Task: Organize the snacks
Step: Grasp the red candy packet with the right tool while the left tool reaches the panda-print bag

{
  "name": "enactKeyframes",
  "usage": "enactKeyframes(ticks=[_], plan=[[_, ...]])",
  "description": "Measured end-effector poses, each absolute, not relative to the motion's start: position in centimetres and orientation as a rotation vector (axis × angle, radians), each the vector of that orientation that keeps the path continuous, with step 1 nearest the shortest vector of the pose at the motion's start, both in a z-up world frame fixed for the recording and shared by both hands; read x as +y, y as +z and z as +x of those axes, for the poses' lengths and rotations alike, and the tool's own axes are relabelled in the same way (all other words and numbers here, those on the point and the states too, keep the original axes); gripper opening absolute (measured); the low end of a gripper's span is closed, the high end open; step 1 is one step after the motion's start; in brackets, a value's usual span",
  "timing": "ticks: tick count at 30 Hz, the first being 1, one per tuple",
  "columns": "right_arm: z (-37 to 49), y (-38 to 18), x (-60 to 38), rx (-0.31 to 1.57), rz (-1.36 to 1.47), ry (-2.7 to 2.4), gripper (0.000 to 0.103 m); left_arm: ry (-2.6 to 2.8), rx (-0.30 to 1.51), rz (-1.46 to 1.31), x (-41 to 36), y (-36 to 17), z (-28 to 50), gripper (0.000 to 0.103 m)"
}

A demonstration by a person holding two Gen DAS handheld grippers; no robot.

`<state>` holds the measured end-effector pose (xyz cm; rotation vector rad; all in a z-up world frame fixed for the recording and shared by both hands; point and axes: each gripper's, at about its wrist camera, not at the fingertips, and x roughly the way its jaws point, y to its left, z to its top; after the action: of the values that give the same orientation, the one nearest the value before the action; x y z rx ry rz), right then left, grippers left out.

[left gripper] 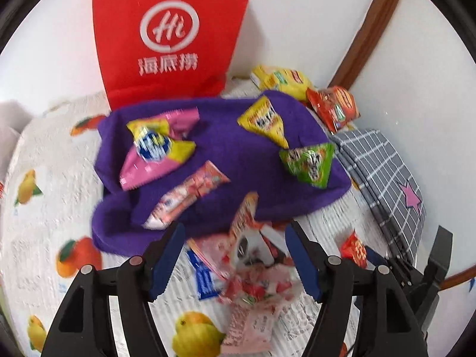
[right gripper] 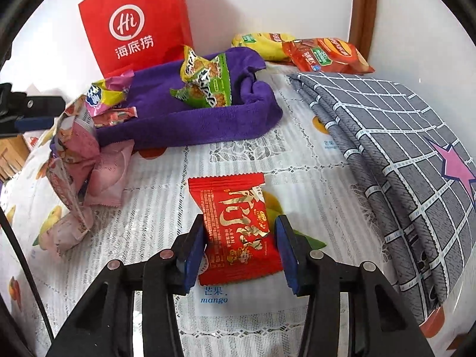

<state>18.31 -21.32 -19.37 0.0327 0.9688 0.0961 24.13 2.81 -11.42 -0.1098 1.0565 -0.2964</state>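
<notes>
A purple towel (left gripper: 226, 154) lies on the table with several snack packets on it, among them a green triangle packet (left gripper: 309, 160), a yellow triangle packet (left gripper: 264, 120) and a pink and yellow packet (left gripper: 157, 148). My left gripper (left gripper: 235, 255) is open above a heap of pink and red packets (left gripper: 255, 282) at the towel's near edge. My right gripper (right gripper: 241, 247) is open with its jaws on either side of a red packet with gold lettering (right gripper: 235, 229) that lies flat on the tablecloth. The towel (right gripper: 193, 119) and the pink heap (right gripper: 80, 160) also show in the right wrist view.
A red paper bag (left gripper: 169, 35) stands against the white wall behind the towel. Yellow (left gripper: 282, 80) and red (left gripper: 333, 107) chip bags lie in the far corner. A folded grey checked cloth (right gripper: 401, 154) lies at the right. A fruit-print tablecloth (right gripper: 154, 214) covers the table.
</notes>
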Motion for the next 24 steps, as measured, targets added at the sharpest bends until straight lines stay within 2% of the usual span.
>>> enactKeyframes(ticks=[21,24], plan=[[18.2,-19.8,-21.4,0.946,0.046,0.113,0.051,-0.311,1.119,-0.089,-0.3,-14.9,24.1,0.07],[18.2,-19.8,-21.4,0.945,0.051,0.116,0.052,-0.303,1.113,-0.09,-0.1,-14.8,24.0,0.066]])
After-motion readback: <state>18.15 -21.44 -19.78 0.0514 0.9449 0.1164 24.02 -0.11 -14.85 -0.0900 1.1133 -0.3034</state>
